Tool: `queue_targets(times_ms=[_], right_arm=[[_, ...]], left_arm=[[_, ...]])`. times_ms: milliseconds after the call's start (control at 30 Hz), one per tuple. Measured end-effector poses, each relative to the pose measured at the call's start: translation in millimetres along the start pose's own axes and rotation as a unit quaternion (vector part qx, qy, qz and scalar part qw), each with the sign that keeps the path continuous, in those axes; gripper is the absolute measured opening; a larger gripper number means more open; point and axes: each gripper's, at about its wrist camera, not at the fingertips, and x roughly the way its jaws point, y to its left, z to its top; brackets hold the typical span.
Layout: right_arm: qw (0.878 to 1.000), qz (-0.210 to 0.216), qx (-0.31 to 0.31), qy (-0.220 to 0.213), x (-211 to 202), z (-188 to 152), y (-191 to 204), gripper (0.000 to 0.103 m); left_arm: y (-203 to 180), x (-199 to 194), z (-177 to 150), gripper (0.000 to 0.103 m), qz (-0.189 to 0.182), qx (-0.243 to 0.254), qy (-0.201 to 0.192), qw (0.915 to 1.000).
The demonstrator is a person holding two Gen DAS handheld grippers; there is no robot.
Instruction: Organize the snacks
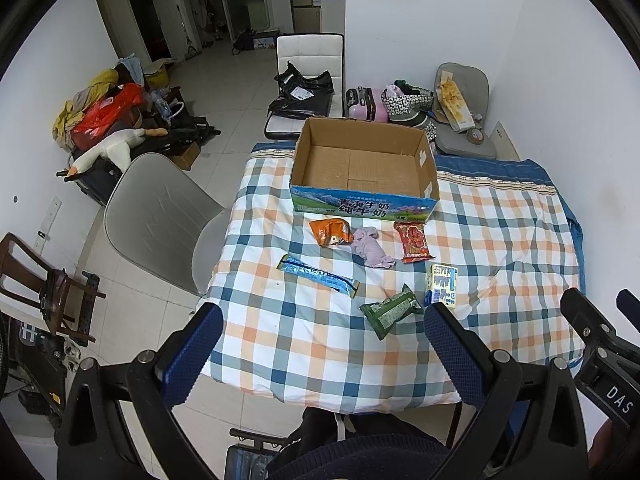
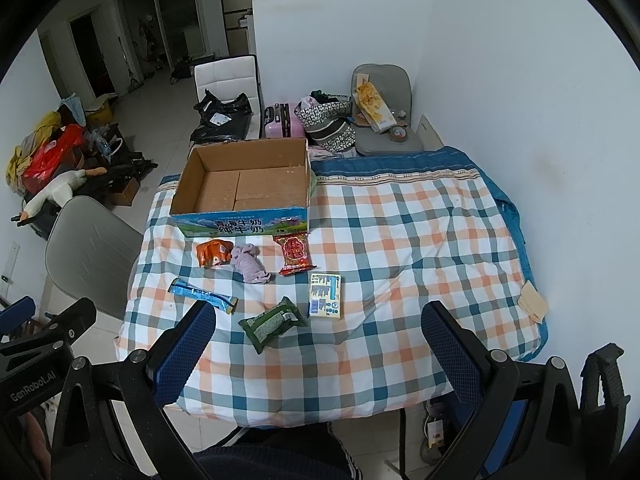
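Observation:
An empty cardboard box stands at the far side of the checked table. In front of it lie an orange packet, a red packet, a long blue bar, a green packet and a yellow-white box. My left gripper and right gripper hover open above the near table edge, holding nothing.
A crumpled lilac cloth lies among the snacks. A grey chair stands left of the table. A beige pad sits at the right edge. A white wall runs along the right.

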Motion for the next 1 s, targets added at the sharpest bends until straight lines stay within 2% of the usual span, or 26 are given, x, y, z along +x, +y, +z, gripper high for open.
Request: queue_targets(times_ms=[800,867,1000], right_arm=[[1.0,-0.002,-0.001,-0.006,-4.4,-2.7,0.6,0.103],[1.0,-0.002,-0.001,-0.007,-6.3,6.5,3.2,0.103],[1.0,-0.002,-0.001,-0.007,-6.6,2.4,3.5,0.103]], left_arm=[[0.4,-2.0,1.8,0.103,-0.001,0.001,-0.003,1.0],[0.9,-3.8,5.6,0.103,-0.002,0.002,-0.002,1.0],[-0.1,-11.9,10.8,0.103,-0.006,0.001,-0.004,1.0]])
